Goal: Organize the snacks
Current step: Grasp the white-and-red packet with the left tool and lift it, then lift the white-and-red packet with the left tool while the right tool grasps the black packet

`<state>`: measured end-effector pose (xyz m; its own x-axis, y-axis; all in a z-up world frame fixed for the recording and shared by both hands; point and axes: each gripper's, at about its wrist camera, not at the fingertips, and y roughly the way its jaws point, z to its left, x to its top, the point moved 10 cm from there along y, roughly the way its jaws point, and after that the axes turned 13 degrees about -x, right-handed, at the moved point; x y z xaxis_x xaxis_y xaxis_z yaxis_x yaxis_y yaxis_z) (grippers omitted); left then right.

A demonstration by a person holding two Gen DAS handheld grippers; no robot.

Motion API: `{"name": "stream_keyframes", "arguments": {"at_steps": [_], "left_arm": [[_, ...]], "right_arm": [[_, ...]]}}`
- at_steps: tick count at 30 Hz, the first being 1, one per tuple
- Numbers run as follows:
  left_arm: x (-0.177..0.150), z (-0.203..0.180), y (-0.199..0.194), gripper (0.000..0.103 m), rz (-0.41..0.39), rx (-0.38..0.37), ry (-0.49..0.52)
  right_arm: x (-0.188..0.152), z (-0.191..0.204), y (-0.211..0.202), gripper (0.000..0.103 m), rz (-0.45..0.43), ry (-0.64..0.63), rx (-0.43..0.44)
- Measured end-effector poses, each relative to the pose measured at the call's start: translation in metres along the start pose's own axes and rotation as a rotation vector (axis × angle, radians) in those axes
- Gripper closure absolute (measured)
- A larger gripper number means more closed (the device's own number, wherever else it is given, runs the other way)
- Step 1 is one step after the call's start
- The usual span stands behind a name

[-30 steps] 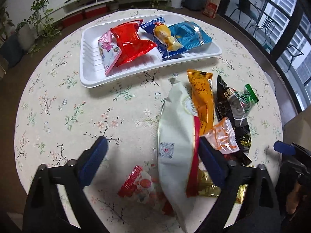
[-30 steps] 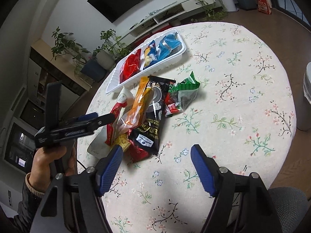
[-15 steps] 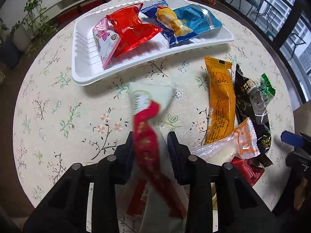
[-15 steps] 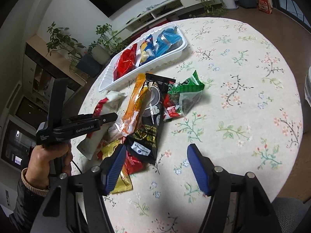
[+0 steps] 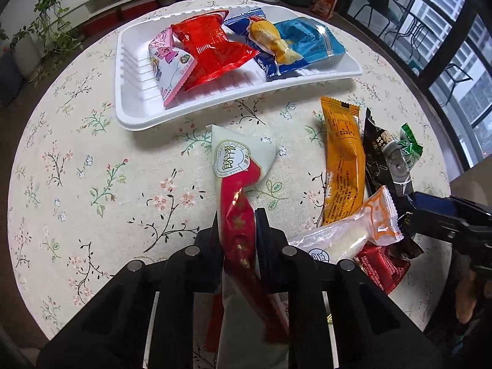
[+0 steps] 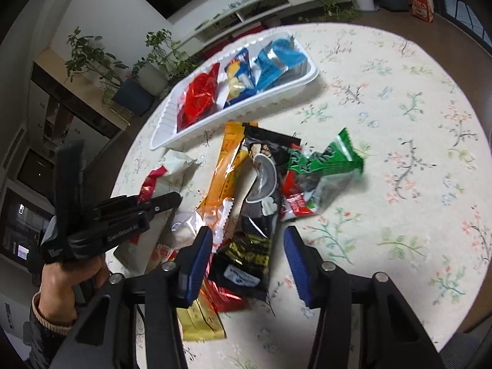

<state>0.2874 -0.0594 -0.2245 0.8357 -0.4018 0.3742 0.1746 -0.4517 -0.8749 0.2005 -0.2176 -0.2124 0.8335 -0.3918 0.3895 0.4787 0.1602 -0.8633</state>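
Observation:
My left gripper (image 5: 238, 218) is shut on a long white-and-red snack pack (image 5: 233, 166), whose far end points toward the white tray (image 5: 132, 117). The tray holds a pink pack (image 5: 167, 61), a red pack (image 5: 209, 46) and blue packs (image 5: 307, 43). In the right wrist view, my right gripper (image 6: 247, 246) hangs over the loose pile with its jaws closing. A black pack (image 6: 261, 203) lies between the blue pads, which stand clear of it. An orange pack (image 6: 226, 166), a green pack (image 6: 323, 160), a clear pack (image 5: 353, 230) and a gold pack (image 6: 200, 319) lie beside it.
The round table (image 6: 415, 184) wears a floral cloth, bare on its right and left (image 5: 77, 169) parts. A person's hand (image 6: 67, 283) grips the left tool. Potted plants (image 6: 153, 61), a low shelf and a window lie beyond the table edge.
The left jaws closed on the white-and-red pack, which now stands edge-on between them. The right gripper moved left over the pile and its jaws narrowed around the black pack.

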Motion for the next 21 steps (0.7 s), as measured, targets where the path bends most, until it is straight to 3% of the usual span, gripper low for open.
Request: {"name": "stream_keyframes", "arguments": {"at_steps": [10,21], "left_arm": [[-0.004,0.004,-0.006,0.087,-0.02,-0.059,-0.027],[-0.004,-0.001,-0.002,0.087,-0.002,-0.006,0.014]], "right_arm": [[0.008,-0.004,0.023,0.071,0.071,0.077,0.005],[0.009,0.021,0.031,0.073,0.011,-0.22,-0.231]]}}
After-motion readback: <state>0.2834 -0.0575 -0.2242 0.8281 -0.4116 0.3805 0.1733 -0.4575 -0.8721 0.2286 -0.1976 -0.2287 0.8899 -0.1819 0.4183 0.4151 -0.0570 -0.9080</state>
